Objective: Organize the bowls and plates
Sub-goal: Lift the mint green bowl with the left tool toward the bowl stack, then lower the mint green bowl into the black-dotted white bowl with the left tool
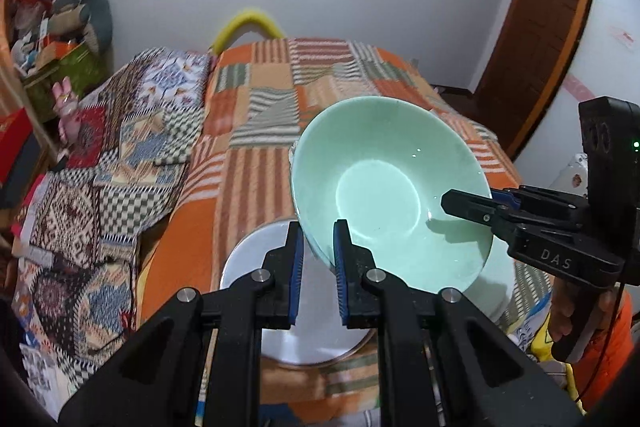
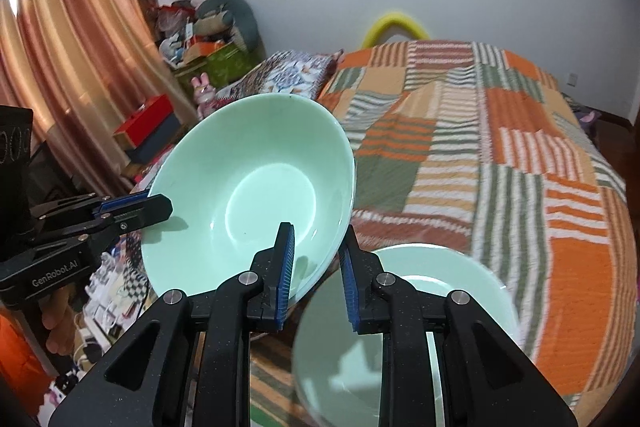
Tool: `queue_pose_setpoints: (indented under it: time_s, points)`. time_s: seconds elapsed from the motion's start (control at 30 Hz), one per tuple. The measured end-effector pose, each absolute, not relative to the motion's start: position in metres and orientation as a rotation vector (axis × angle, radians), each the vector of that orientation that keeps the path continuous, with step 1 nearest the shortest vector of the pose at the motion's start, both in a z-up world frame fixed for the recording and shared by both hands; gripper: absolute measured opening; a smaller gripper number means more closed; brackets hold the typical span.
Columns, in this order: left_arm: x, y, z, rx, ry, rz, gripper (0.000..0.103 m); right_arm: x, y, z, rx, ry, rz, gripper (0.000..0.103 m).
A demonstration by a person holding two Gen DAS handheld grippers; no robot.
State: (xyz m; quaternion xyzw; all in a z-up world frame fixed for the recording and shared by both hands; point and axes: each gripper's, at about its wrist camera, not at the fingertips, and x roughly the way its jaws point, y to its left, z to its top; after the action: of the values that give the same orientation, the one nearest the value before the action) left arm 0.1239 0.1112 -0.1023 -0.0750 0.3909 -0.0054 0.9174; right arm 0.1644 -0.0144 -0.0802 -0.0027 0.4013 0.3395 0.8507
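Note:
A mint-green bowl (image 1: 384, 183) hangs tilted above the bed, gripped at its rim from two sides. My left gripper (image 1: 318, 241) is shut on the bowl's near-left rim, one finger inside and one outside. My right gripper (image 1: 460, 205) is shut on the opposite rim. In the right wrist view the bowl (image 2: 256, 195) fills the middle, with my right gripper (image 2: 316, 243) clamped on its lower rim and the left gripper (image 2: 160, 207) on its left rim. Below lie a silvery plate (image 1: 280, 323) and a pale green dish (image 2: 444, 271).
An orange striped patchwork blanket (image 1: 260, 115) covers the bed, with a patterned quilt (image 1: 120, 147) on its left side. Boxes and toys (image 2: 200, 39) pile up by the curtain (image 2: 72, 47). A hand (image 1: 568, 319) holds the right gripper's handle. A wooden door (image 1: 540, 27) stands at right.

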Motion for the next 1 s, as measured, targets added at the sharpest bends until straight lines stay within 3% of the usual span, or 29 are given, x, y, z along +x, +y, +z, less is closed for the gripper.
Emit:
queue_pose_setpoints:
  time_s: [0.57,1.0]
  points:
    - [0.11,0.153,-0.169,-0.252,0.956,0.06,0.014,0.149,0.034,-0.124,-0.061,0.984,0.772,0.021]
    - [0.11,0.162,-0.189,-0.278,0.991,0.081,0.014,0.147,0.048,-0.141,-0.082,1.039,0.776,0.021]
